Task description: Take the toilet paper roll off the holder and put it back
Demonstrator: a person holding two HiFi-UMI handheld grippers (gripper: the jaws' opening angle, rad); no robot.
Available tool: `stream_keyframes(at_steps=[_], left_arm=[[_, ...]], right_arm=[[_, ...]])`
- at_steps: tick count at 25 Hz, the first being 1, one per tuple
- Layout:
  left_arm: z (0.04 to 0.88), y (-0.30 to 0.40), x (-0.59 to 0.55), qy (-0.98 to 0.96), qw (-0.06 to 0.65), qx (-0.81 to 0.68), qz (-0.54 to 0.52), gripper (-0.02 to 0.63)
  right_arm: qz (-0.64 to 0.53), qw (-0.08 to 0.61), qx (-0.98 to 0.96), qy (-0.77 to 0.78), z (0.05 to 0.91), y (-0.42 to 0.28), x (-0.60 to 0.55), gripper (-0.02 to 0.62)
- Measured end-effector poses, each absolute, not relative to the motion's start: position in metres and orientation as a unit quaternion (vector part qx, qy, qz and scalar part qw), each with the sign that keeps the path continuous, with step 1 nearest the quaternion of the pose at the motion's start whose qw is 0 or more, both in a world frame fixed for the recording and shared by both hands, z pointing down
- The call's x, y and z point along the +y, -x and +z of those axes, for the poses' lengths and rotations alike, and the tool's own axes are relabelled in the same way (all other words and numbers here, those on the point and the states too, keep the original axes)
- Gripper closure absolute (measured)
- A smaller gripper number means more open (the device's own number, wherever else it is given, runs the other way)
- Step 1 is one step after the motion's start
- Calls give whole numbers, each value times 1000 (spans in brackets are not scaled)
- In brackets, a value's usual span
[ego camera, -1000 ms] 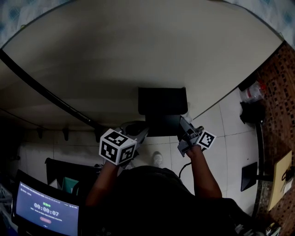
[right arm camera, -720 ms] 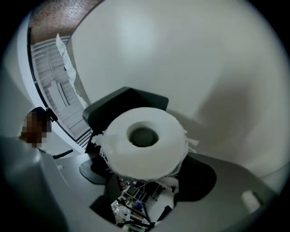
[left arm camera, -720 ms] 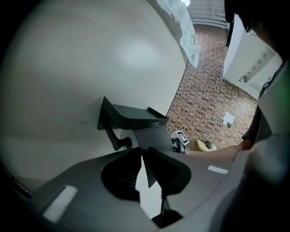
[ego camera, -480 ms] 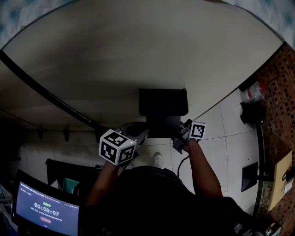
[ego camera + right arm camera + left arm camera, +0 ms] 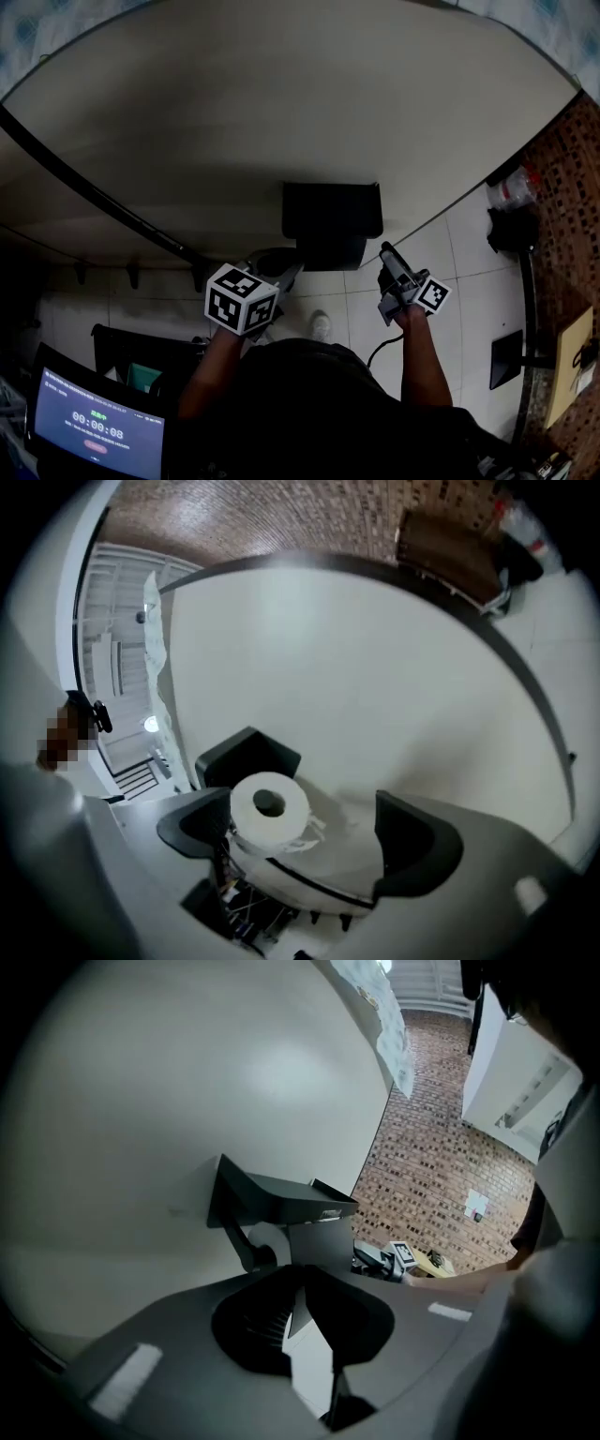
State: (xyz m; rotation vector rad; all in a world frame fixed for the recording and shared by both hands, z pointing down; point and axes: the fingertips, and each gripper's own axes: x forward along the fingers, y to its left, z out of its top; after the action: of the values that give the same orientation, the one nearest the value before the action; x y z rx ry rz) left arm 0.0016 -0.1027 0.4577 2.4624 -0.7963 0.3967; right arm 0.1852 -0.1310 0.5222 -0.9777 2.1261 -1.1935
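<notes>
A black holder (image 5: 331,220) is fixed to the pale wall. The white toilet paper roll (image 5: 273,1238) hangs on its arm under the shelf, and that shelf hides it in the head view. My right gripper (image 5: 388,257) stands just right of the holder. Its jaws are wide and still opening. In the right gripper view the roll (image 5: 269,807) sits close to the left pad, and neither pad presses on it. My left gripper (image 5: 289,274) is below the holder's left side. Its jaws are a narrow slit apart and closing, with nothing between them.
A black pipe (image 5: 94,192) runs slantwise along the wall at the left. A screen with a timer (image 5: 94,427) is at the bottom left. A brick wall (image 5: 562,187) and a dark shelf with a bottle (image 5: 514,189) stand at the right. White floor tiles (image 5: 469,244) lie below.
My right gripper first went in against the holder, then pulled back right and down, away from it. The left gripper has barely moved.
</notes>
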Motion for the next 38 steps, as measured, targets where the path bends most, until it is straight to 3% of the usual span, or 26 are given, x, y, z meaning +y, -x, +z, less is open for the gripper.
stream_keyframes(at_steps=[2,6,13,21,25,31,38], left_arm=[[458,-1,-104,-912,240,-298,149,551],[464,3,-109,-914,175,-324,168,548],[468,7,-115,-903,100,-368,196,537],[468,15,-112,-896,118,-384,190,535],[452,48,-128,-866,131,-460,146,560],[363,81,-143,-827,69,-557,37,588],[335,75,-138,-830,12,-557,12,588]], right_arm=[[-410,236,773,423,515,-210,-123,125],[-326,133,782,515,480,-223,-115,136],[-154,133,773,601,389,-234,-122,364],[-81,87,790,602,365,-208,-132,381],[10,57,797,602,340,-184,-128,585],[86,11,794,602,314,-150,-126,594],[92,0,791,605,314,-134,-123,594]])
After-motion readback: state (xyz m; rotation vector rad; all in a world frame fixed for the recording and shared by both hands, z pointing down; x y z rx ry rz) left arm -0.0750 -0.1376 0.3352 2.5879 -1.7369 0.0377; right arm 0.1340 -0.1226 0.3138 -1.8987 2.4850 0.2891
